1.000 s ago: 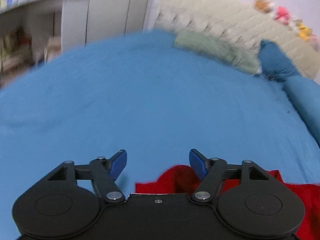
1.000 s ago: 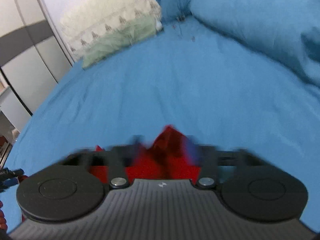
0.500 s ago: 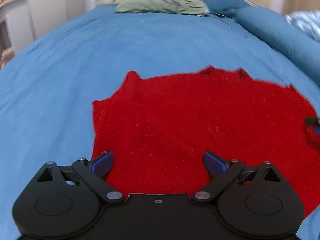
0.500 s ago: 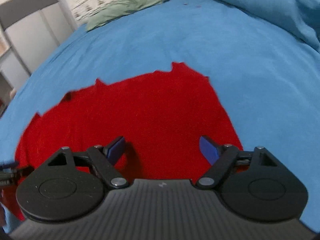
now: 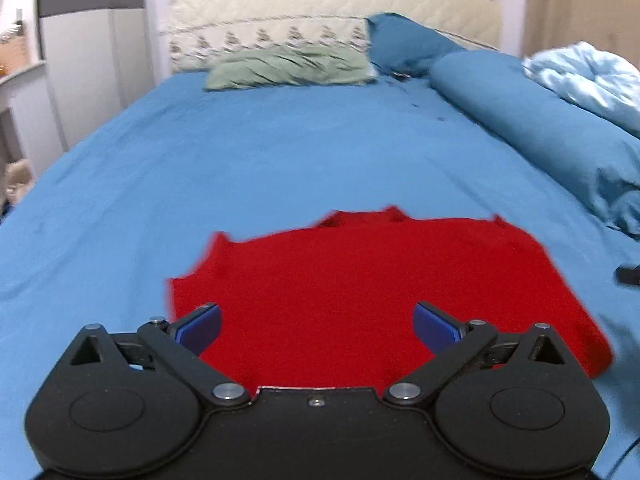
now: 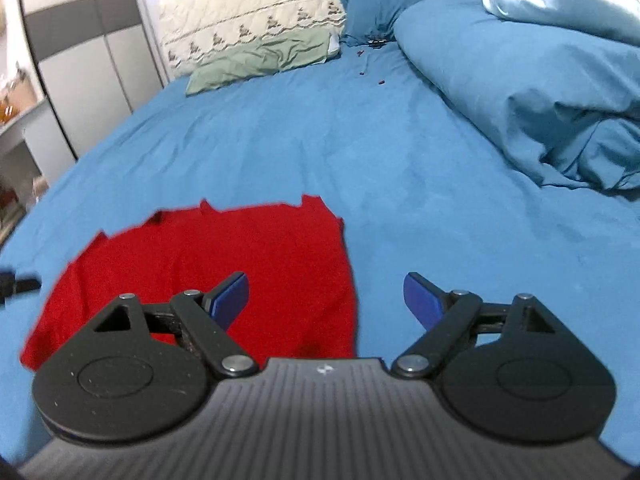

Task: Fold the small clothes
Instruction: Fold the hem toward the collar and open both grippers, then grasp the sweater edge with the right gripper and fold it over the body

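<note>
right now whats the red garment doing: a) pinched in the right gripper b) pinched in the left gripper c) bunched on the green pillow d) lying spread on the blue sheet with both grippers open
d: the red garment lies spread on the blue sheet, and the left gripper and right gripper are both open, holding nothing.

No readable text, label, brand or number anywhere; only a small pale mark, too small to make out, at twelve o'clock on the ribbed grey housing (image 6: 324,408) of the right gripper (image 6: 325,294).
</note>
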